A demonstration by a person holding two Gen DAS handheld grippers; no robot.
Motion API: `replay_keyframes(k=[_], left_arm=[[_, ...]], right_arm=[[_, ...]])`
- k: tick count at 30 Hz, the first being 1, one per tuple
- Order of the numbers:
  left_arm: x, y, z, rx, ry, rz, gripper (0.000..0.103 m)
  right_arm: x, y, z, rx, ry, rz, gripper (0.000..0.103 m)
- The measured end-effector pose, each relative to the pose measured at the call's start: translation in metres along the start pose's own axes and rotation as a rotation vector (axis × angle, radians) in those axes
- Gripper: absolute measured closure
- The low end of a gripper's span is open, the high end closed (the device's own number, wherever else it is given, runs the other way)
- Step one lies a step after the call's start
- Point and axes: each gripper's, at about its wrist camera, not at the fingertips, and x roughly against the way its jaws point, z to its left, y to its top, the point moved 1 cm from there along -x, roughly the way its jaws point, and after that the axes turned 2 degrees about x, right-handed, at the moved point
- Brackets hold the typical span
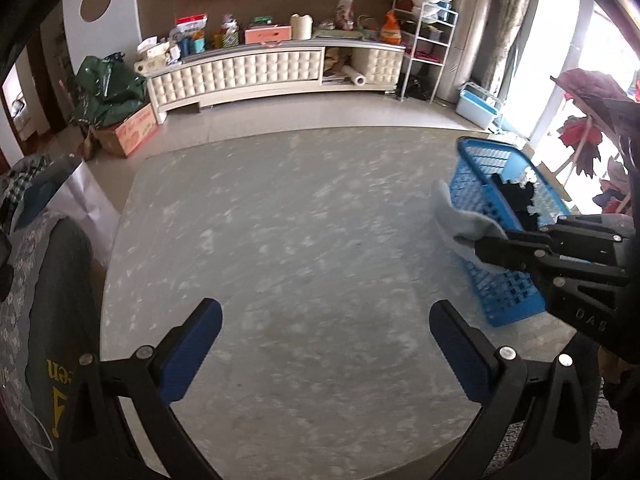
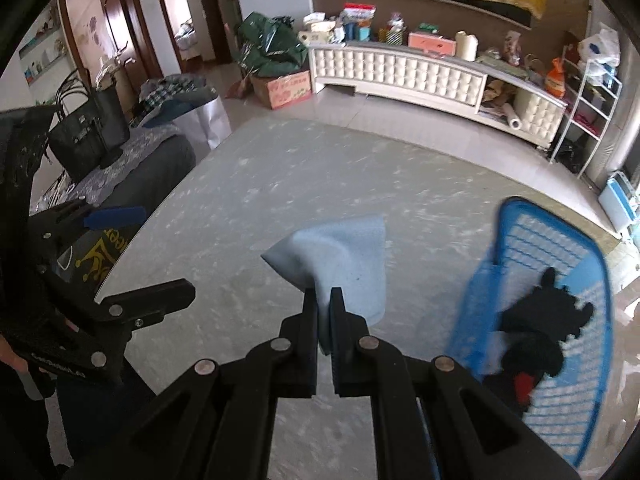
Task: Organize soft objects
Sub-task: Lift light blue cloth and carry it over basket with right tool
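Observation:
My right gripper [image 2: 323, 294] is shut on a pale blue cloth [image 2: 340, 256] and holds it above the grey marble table [image 2: 280, 184], just left of a blue plastic basket [image 2: 560, 248]. The basket holds a black soft toy [image 2: 540, 328] with a red part. In the left wrist view the right gripper [image 1: 486, 250] holds the cloth [image 1: 456, 212] beside the basket [image 1: 496, 184]. My left gripper [image 1: 324, 340] is open and empty over the near part of the table [image 1: 280, 220].
A dark cushion with yellow print [image 1: 56, 320] lies at the table's left edge. A cream TV cabinet [image 1: 276, 68] with clutter stands at the far wall. A cardboard box [image 1: 128, 132] and green bags [image 1: 108, 88] sit on the floor at the left. A white wire rack [image 1: 428, 48] stands at the right.

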Motion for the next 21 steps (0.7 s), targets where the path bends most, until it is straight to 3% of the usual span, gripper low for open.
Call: replay_keyframes(k=[13,21], left_arm=[[-0.001,0.034,-0.064,-0.085,-0.075,-0.025,0.0],[-0.018,0.054,-0.09,-0.113,-0.099,-0.026,0.0]], right_arm=[[0.044,-0.009,-0.063,-0.121,-0.122,-0.105,0.098],[0.036,-0.019,-0.093,-0.196,-0.183,-0.085,0.098]])
